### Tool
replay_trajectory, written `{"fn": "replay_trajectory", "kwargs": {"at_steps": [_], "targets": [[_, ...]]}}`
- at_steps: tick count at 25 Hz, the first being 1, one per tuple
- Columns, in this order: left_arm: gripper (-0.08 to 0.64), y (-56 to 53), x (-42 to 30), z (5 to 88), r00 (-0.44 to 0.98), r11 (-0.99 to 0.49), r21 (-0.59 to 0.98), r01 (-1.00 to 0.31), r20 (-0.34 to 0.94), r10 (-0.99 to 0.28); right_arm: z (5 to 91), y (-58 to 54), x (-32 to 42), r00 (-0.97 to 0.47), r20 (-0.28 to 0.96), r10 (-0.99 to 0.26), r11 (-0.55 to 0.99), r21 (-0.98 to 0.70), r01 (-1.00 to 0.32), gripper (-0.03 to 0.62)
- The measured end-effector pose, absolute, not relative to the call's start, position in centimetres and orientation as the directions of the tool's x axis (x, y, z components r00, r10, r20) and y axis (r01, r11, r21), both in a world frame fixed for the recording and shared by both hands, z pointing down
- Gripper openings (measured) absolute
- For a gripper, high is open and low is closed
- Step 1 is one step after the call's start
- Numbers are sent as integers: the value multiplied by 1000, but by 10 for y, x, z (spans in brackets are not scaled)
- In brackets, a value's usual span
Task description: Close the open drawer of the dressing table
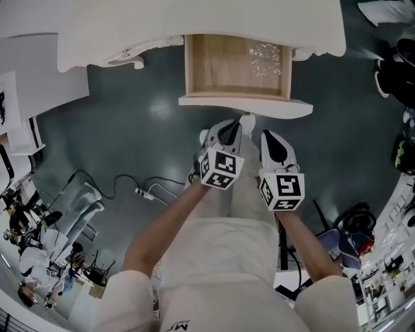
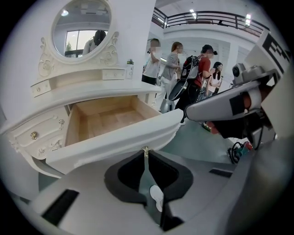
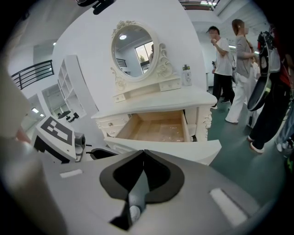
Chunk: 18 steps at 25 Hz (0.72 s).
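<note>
— Fingers (image 1: 227,132) of the left gripper (image 1: 231,126), seen from the head view?
— Pressed together, just short of the drawer front (image 1: 245,106), beside its small pull (image 1: 246,117). Same on the right gripper (image 1: 271,135): clenched, near the front's right half.
— Any writing?
— Black-and-white square markers on both cubes (image 1: 222,170). Print at the hem of the light garment (image 1: 214,279), cut off, not legible.
— And the drawer (image 1: 220,65)?
— Standing well out from under the white dressing table (image 1: 194,19). Pale wood inside, clear crinkled film (image 1: 264,58) in the back right corner, white moulded front wider than the box.
— Left gripper view?
— Clenched, with the gold drop pull right at the tips. Cannot tell whether touching or gripped. Beyond that, open drawer with curved white front. Oval mirror (image 2: 81,28) above, small side drawers with gold knobs (image 2: 33,135) at left. Right gripper at the right edge, people (image 2: 183,69) standing behind.
— Right gripper view?
— Closed on nothing, aimed at the drawer front from near. Glossy film on the wood bottom. Carved mirror frame, small bottle (image 3: 186,75) on the counter (image 3: 161,103) at right, left gripper's marker cube at left.
</note>
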<state>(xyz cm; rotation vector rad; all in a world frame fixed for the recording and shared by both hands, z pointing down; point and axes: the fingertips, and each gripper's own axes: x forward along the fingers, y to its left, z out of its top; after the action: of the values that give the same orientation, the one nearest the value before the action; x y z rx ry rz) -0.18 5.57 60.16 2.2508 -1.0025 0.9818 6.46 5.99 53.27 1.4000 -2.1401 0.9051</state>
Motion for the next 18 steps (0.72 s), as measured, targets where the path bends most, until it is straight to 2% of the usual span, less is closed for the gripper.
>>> {"fn": "replay_trajectory", "kwargs": {"at_steps": [10,13,18], "targets": [[16,50,5,614,475,-608,148,-780,772,-423,539,60,75,-383,662,-644,249,-292,-923,3],[62,52,9,619,484,-617,159,-770,776,-404,541,61,77,-380,663,-645,242,-295,-925,3],[64,52,14,628,479,-627,159,-762,790,-382,542,62,79,-375,667,-644,231,-297,-926,3]]}}
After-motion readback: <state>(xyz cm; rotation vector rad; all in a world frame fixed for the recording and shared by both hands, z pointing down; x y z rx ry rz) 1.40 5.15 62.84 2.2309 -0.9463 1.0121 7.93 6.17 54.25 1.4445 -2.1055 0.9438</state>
